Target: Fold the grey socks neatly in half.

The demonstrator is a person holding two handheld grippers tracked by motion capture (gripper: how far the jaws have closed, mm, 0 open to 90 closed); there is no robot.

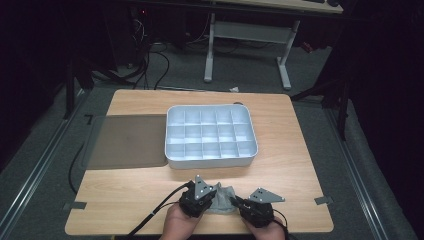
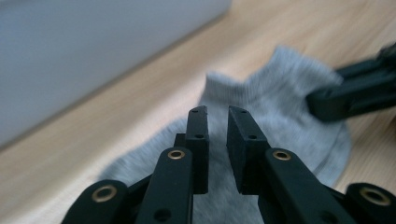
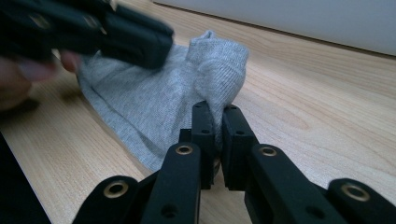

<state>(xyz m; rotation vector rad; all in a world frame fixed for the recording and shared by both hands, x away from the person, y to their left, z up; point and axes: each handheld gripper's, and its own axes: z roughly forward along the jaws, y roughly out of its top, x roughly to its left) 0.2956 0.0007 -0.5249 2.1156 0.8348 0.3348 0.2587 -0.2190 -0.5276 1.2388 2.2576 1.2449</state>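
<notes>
A grey sock (image 1: 223, 197) is lying on the counter (image 1: 280, 150) near its front edge, between the two grippers and just in front of the white divided tray (image 1: 210, 135). One bunched edge of the sock (image 3: 219, 70) is being pinched by the right gripper (image 3: 218, 119), jaws pressed together on the cloth. The left gripper (image 2: 218, 122) is being held over the flat part of the sock (image 2: 280, 93), jaws narrowly parted with nothing pressed between them. Judged step: a second hold is being sought for folding or bundling. Next, the left jaws are probably needing to be lowered onto a fabric edge and closed.
</notes>
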